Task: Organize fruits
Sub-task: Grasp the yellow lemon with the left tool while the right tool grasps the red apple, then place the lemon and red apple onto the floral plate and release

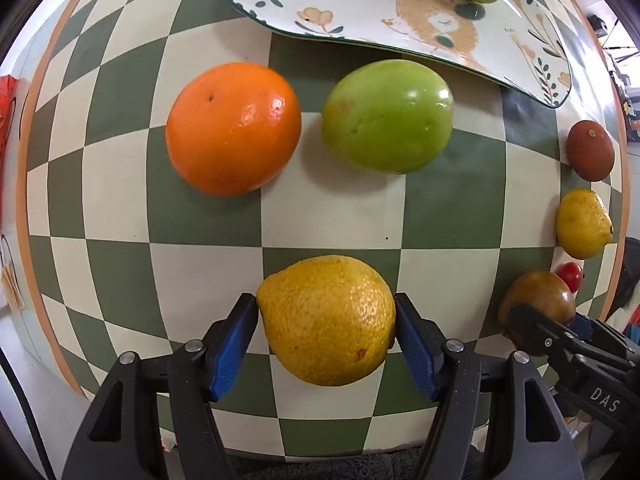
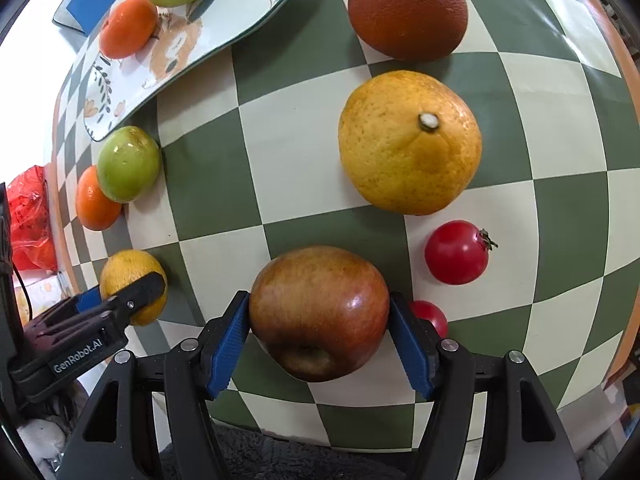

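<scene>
Near the table (image 1: 332, 216) front edge, left gripper (image 1: 326, 330) clamps a lemon (image 1: 326, 320), right gripper (image 2: 320, 320) clamps an apple (image 2: 320, 312); free squares lie ahead toward the plate (image 1: 360, 16).

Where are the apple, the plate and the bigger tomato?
apple (image 2: 320, 312), right wrist view, middle of its skin between the blue pads.
plate (image 2: 256, 4), right wrist view, bare patterned part near its rim.
bigger tomato (image 2: 456, 252), right wrist view, centre of its red skin.
</scene>
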Tool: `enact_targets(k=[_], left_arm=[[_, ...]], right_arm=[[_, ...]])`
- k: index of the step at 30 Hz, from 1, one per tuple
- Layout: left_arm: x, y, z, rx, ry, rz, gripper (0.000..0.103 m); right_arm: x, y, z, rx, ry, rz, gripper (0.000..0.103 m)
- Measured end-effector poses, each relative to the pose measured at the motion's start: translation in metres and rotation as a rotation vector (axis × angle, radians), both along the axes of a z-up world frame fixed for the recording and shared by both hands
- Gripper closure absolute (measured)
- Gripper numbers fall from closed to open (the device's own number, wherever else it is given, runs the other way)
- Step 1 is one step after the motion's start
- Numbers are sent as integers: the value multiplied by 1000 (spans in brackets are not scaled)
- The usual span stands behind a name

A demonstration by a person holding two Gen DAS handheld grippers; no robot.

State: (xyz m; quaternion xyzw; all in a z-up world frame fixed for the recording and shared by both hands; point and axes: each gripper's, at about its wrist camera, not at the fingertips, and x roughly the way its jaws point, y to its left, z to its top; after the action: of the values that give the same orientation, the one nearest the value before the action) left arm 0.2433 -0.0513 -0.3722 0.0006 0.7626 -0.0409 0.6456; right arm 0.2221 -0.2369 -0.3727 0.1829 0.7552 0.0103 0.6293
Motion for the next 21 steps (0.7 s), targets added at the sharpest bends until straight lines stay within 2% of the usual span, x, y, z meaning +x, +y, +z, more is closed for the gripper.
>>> enact_targets(k=[8, 11, 16, 17, 18, 19, 21], left_arm=[[-1, 0, 1, -5, -4, 12, 37], [9, 5, 11, -17, -3, 17, 37], [21, 11, 52, -96, -49, 45, 40], [27, 13, 64, -118, -66, 53, 43], [35, 15, 74, -133, -83, 61, 56], [43, 17, 84, -145, -100, 65, 60], [66, 18, 102, -159, -144, 60, 60]], right_arm=[[3, 13, 1, -26, 16, 39, 33], [1, 15, 4, -31, 2, 51, 34], [-4, 22, 24, 7, -30, 73, 34], [-1, 23, 32, 19, -47, 73, 34], [3, 23, 42, 33, -68, 68, 34], [8, 22, 50, 43, -86, 64, 34], [26, 21, 71, 57, -140, 59, 34]])
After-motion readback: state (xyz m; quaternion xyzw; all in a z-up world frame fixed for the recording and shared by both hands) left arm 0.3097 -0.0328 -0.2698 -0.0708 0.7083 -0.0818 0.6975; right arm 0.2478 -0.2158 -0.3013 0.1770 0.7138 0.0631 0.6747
